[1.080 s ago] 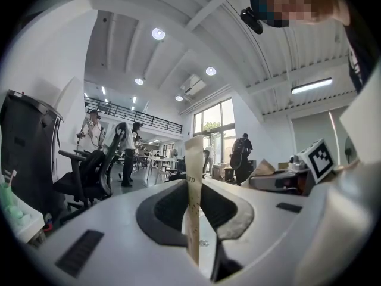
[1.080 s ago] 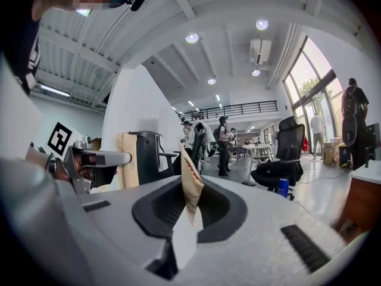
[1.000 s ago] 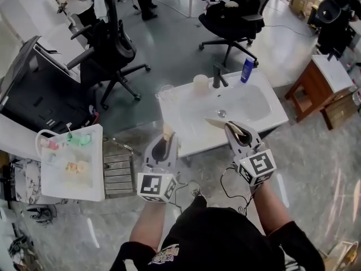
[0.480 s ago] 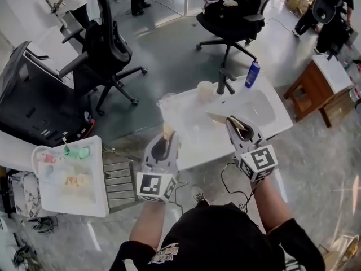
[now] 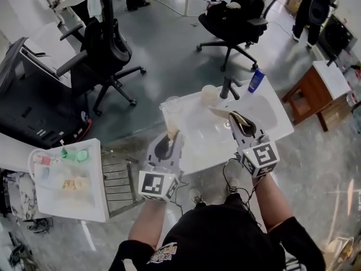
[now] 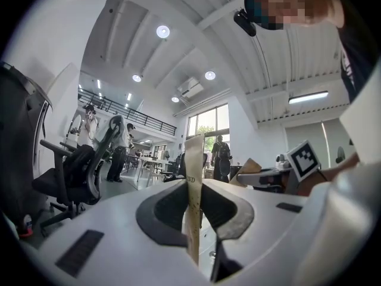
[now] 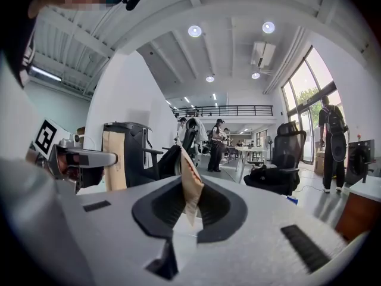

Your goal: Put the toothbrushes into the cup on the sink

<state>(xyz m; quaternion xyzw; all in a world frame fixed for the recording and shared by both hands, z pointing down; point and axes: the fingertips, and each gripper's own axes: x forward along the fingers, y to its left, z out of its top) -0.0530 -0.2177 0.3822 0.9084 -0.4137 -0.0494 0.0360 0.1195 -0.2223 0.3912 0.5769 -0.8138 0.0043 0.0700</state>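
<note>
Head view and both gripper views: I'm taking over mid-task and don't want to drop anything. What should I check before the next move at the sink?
1. Grip of the left gripper on the left packet: ok, jaws shut on the tan paper.
2. Grip of the right gripper on the right packet: ok, clamped.
3. The clear cup upright on the sink: ok.
4. Left packet over that cup's mouth: cannot tell, they overlap in the head view.
5. Clear cup empty: cannot tell.
6. Target cup settled: cannot tell, a cream cup also stands by the faucet.
</note>
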